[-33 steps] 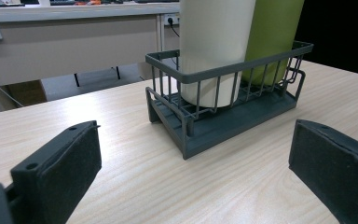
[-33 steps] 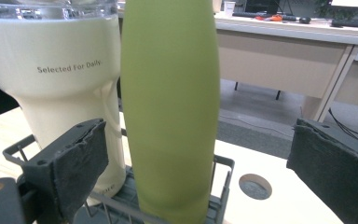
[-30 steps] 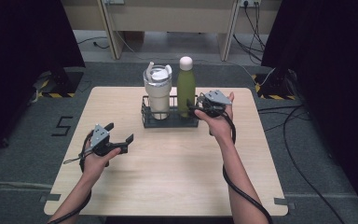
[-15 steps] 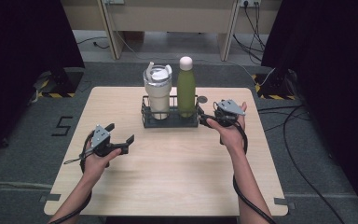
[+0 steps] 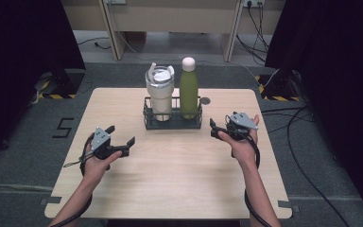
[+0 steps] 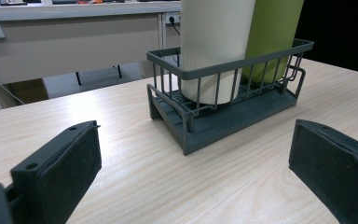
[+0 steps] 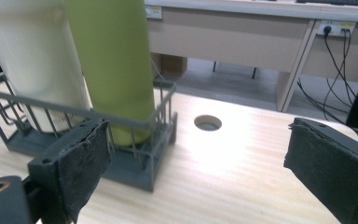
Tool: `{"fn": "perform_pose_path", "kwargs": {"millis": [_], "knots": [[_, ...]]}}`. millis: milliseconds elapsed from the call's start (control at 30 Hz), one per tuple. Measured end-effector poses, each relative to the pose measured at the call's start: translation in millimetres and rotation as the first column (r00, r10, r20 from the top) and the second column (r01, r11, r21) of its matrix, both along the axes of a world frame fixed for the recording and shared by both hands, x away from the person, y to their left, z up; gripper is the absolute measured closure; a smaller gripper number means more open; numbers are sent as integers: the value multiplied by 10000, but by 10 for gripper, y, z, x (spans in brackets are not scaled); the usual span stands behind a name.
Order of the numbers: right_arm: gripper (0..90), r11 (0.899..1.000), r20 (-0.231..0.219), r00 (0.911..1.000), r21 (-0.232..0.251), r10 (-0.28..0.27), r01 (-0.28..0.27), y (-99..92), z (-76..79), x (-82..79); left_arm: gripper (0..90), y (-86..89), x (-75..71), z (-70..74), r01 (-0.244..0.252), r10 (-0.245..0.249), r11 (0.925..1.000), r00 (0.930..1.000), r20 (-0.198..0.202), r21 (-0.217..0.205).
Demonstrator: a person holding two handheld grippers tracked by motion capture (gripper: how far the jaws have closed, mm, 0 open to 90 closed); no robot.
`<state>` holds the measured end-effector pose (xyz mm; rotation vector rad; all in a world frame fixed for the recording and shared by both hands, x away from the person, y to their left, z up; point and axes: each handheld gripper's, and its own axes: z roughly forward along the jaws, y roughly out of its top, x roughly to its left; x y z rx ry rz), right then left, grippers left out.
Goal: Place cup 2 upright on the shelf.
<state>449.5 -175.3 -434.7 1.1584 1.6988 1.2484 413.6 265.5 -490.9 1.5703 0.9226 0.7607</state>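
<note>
Dark wire rack (image 5: 172, 120) stands at mid-bench toward the far edge, holding a cream tumbler (image 5: 160, 94) on its left and a green bottle (image 5: 188, 89) on its right, both upright and side by side. Right gripper (image 5: 216, 131) sits just beside the rack's right end (not touching it); fingers (image 7: 81, 161) spread wide though they have just been closing a little, nothing between them. A round hole (image 5: 205, 100) in the bench (image 5: 170, 189) lies behind the rack's right end. Left gripper (image 5: 123, 140) hovers near the rack's front left, fingers (image 6: 70, 163) released, empty.
</note>
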Motion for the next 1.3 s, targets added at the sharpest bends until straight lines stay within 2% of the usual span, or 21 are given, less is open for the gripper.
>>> {"fn": "perform_pose_path", "kwargs": {"millis": [733,1300], "knots": [[76,9989,-418,9981,-149,-456,450,-255,-326,-347,13,3,-11,-8,-41,41,10000,10000,-26,3],[87,9956,-735,9930,-202,-922,910,-465,-519,-519,13,-23,-11,-22,12,-12,10000,10000,-91,66]]}}
